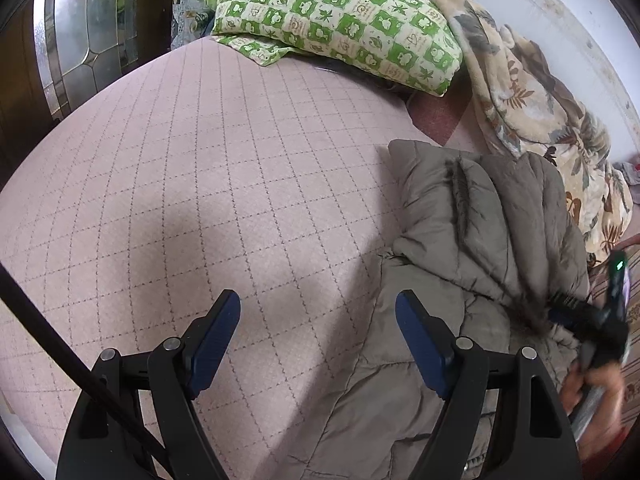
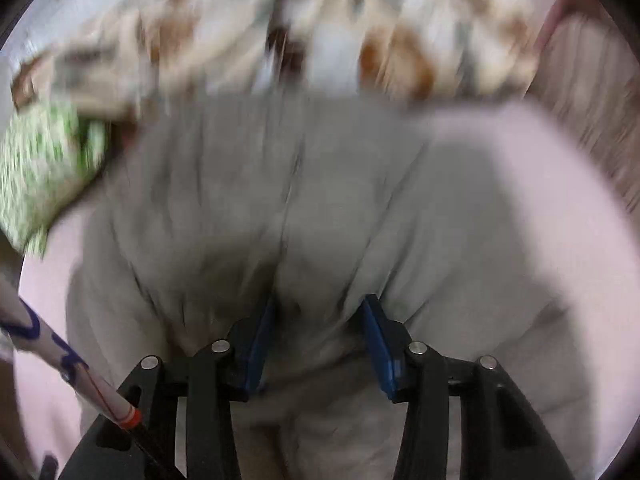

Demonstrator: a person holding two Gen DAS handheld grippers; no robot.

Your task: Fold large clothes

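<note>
A grey-brown puffy jacket (image 1: 460, 232) with a fur strip lies bunched on the right side of a pink checked bed cover (image 1: 200, 160). My left gripper (image 1: 316, 300) hangs open above the cover, at the jacket's left edge, with nothing between its blue pads. At the far right, blurred, my right gripper (image 1: 560, 314) reaches down onto the jacket, held by a hand (image 1: 596, 392). In the blurred right wrist view, the right gripper (image 2: 320, 304) has its jaws partly apart and sunk into the jacket (image 2: 320, 184). A bulge of fabric sits between the pads.
A green-and-white patterned pillow (image 1: 340, 20) lies at the head of the bed. A floral blanket (image 1: 532, 104) is heaped along the white wall behind the jacket. A dark door with leaded glass (image 1: 80, 40) stands far left. A black cable (image 1: 48, 328) crosses the lower left.
</note>
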